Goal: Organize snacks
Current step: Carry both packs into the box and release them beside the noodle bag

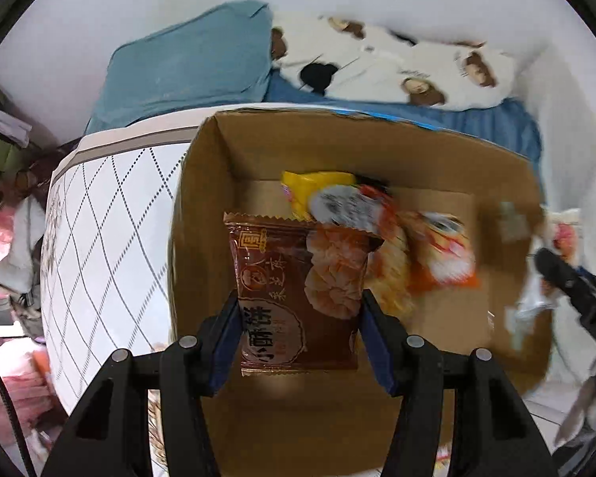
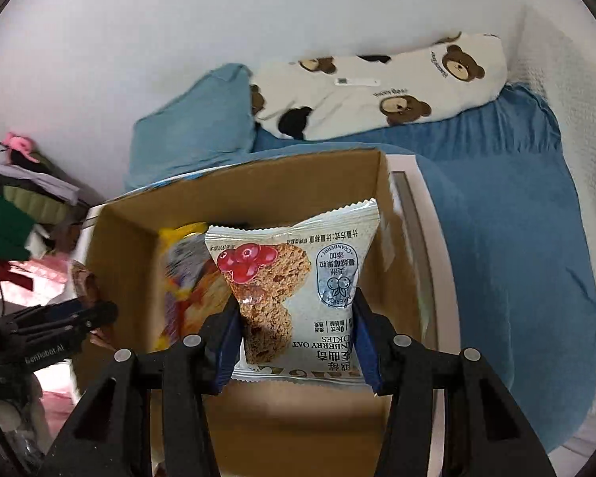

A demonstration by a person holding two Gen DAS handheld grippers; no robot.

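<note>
The left tool (image 1: 300,332) pinches a brown packet (image 1: 298,290) by its sides, long axis pointing away, directly over the open cardboard box (image 1: 202,206) on the bed. The right tool (image 2: 296,334) pinches a pale packet (image 2: 298,278) above the box's right side; it reads "CRANBERRY OAT". Drop is straight down.
</note>
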